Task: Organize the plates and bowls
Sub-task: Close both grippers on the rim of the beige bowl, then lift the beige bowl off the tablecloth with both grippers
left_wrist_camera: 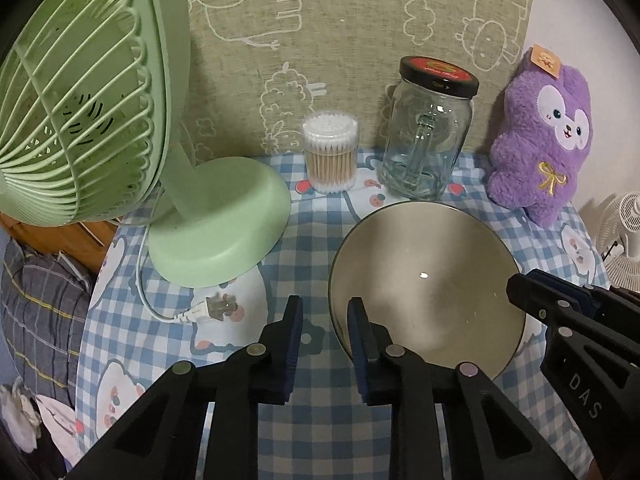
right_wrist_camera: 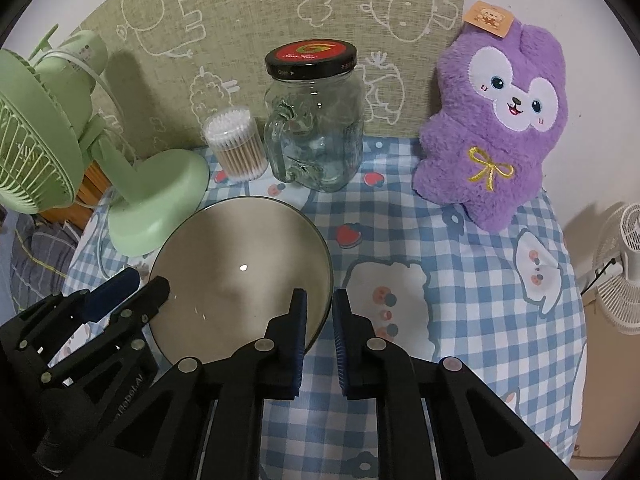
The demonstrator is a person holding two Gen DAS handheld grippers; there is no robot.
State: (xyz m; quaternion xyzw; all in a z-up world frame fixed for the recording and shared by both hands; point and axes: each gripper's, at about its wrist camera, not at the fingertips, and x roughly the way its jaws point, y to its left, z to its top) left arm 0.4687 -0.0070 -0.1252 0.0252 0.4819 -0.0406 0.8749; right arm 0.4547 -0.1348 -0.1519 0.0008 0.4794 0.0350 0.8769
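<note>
A round grey-beige bowl (left_wrist_camera: 428,284) with a dark rim sits on the blue checked tablecloth; it also shows in the right wrist view (right_wrist_camera: 240,268). My left gripper (left_wrist_camera: 324,308) is open, its jaws straddling the bowl's left rim, one finger inside and one outside. My right gripper (right_wrist_camera: 320,300) is open with a narrower gap, its jaws straddling the bowl's right rim. Neither pair of pads presses on the rim. Each gripper shows in the other's view: the right one (left_wrist_camera: 520,284) and the left one (right_wrist_camera: 148,284).
A green desk fan (left_wrist_camera: 80,100) stands at the left with its base (left_wrist_camera: 216,224) and loose plug (left_wrist_camera: 216,308) near the bowl. Behind the bowl are a cotton-swab tub (left_wrist_camera: 330,152), a lidded glass jar (left_wrist_camera: 428,136) and a purple plush toy (left_wrist_camera: 540,140).
</note>
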